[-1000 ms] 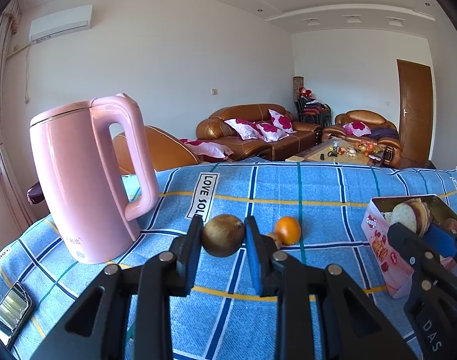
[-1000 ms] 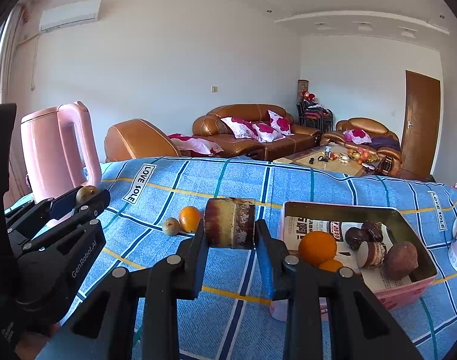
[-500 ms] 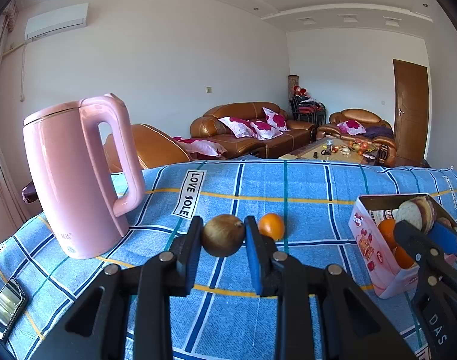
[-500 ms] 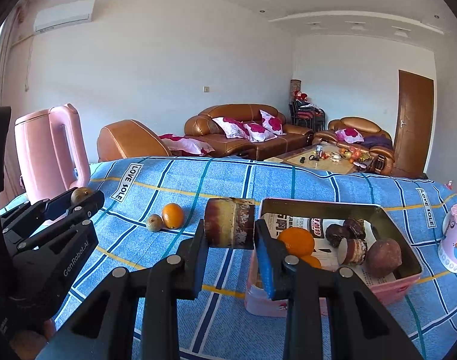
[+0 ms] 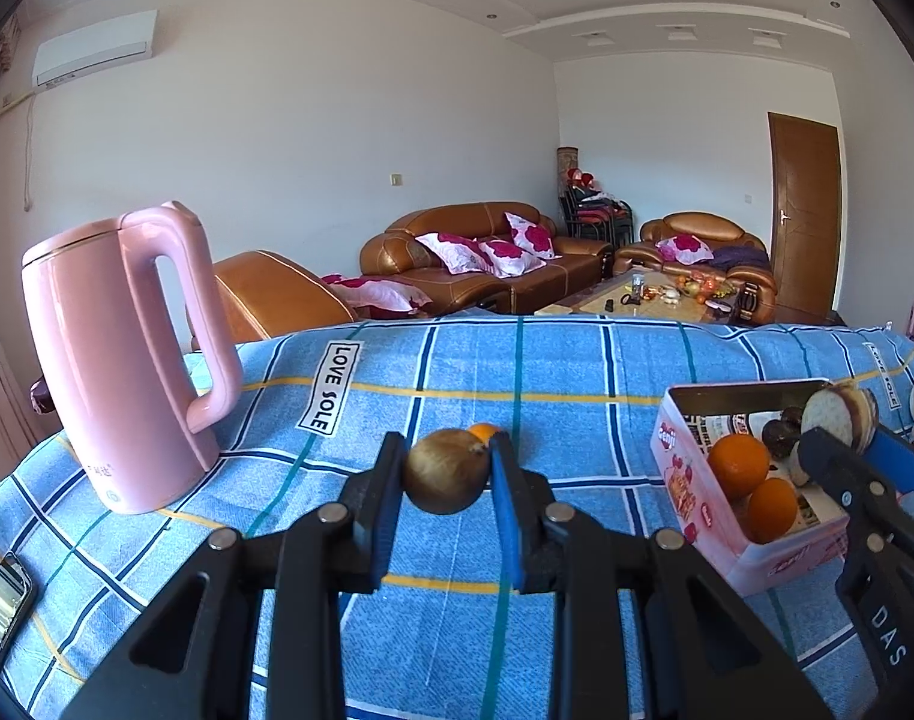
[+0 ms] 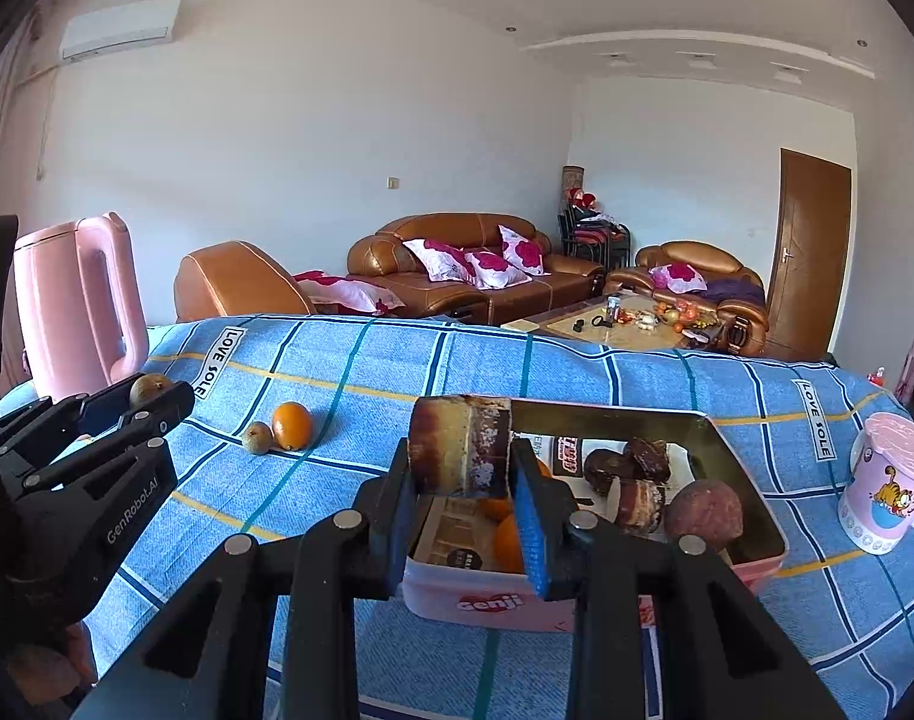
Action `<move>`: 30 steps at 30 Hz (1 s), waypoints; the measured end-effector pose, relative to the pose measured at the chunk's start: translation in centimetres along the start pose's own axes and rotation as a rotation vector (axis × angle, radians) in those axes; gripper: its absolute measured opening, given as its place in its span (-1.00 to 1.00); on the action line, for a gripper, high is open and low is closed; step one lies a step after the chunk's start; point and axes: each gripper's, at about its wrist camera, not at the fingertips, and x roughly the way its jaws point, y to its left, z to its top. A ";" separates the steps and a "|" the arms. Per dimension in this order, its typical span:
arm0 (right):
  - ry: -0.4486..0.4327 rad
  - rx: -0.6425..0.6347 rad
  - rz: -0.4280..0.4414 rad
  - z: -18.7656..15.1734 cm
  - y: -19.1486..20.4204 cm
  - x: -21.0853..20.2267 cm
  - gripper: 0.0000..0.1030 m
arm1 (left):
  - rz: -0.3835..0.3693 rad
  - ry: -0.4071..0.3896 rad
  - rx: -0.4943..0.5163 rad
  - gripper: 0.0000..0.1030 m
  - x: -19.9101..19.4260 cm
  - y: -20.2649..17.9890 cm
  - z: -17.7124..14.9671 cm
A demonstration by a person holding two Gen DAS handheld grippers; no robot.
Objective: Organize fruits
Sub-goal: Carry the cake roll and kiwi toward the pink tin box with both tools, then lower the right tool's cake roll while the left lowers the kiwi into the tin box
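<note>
My left gripper (image 5: 446, 474) is shut on a round brown fruit (image 5: 444, 471), held above the blue checked cloth. My right gripper (image 6: 461, 468) is shut on a brown cut cylindrical fruit piece (image 6: 460, 444), held over the near left end of the pink tin box (image 6: 577, 591). The box holds oranges (image 5: 737, 465), dark fruit pieces (image 6: 637, 480) and a round purple-brown fruit (image 6: 703, 510). An orange (image 6: 291, 425) and a small brown fruit (image 6: 257, 437) lie on the cloth to the left. In the left wrist view the orange (image 5: 484, 431) is mostly hidden behind the held fruit.
A tall pink kettle (image 5: 120, 354) stands at the left of the table. A pink cartoon cup (image 6: 889, 489) stands right of the box. A phone (image 5: 3, 597) lies at the near left edge. Sofas and a coffee table are beyond the table.
Both grippers have moved to the right with their fruits. The box has come closer, and the cut piece now hangs over the box's near left end.
</note>
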 end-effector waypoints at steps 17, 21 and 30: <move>0.004 0.008 -0.052 -0.2 -4.5 -0.3 -0.37 | -0.059 0.002 0.044 -0.43 -0.1 -4.6 0.2; 0.005 0.011 -0.071 -0.2 -5.6 -0.2 -0.37 | -0.076 -0.002 0.060 -0.43 0.0 -5.9 0.3; 0.010 0.033 -0.124 -0.2 -8.7 0.2 -0.37 | -0.130 0.002 0.069 -0.43 0.1 -8.2 0.5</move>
